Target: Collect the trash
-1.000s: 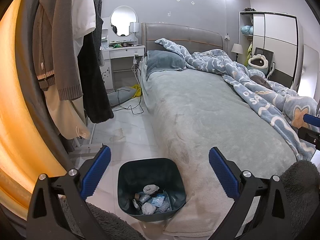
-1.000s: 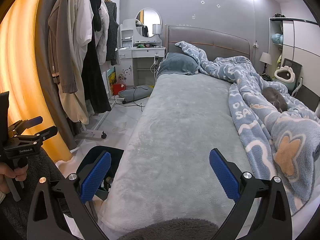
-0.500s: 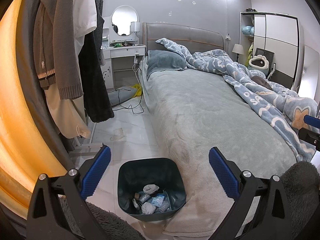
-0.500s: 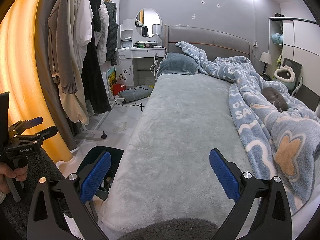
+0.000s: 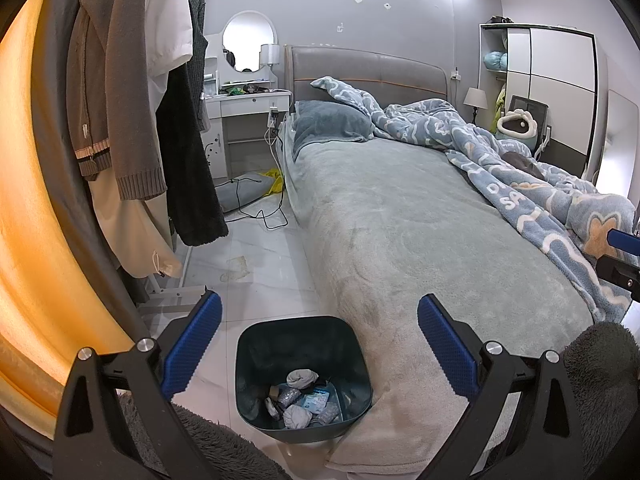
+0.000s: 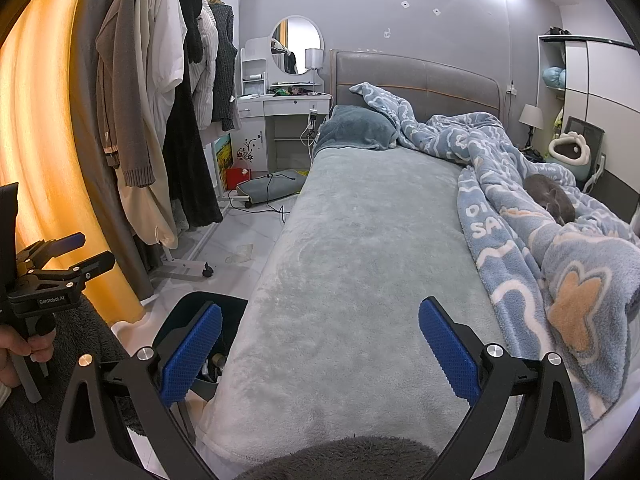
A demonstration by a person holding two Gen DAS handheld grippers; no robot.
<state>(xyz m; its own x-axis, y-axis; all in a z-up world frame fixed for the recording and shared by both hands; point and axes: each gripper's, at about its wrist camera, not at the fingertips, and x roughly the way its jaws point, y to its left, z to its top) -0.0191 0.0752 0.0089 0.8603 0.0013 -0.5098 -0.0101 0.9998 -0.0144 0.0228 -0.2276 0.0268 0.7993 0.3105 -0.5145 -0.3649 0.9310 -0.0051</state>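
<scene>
A dark teal trash bin [image 5: 256, 344] stands on the white floor against the foot corner of the bed. Crumpled tissues and wrappers [image 5: 302, 398] lie at its bottom. My left gripper [image 5: 316, 344] hovers above the bin, open, with nothing between its blue pads. My right gripper [image 6: 320, 348] is open too, held over the foot of the grey bed [image 6: 360, 248], nothing in it. In the right wrist view the bin [image 6: 236, 308] peeks out behind the left blue pad. The left gripper [image 6: 60, 256] also shows at that view's left edge, held by a hand [image 6: 16, 354].
A clothes rack [image 5: 132, 120] of coats hangs at the left beside an orange curtain. A blue patterned blanket [image 6: 540, 232] with a grey cat [image 6: 550, 198] covers the bed's right side. Cables and a grey cushion [image 5: 244, 192] lie on the floor near the white dressing table [image 5: 248, 104].
The left wrist view has shifted very slightly; both grippers stay open and nearly still. The bin and its contents have not moved.
</scene>
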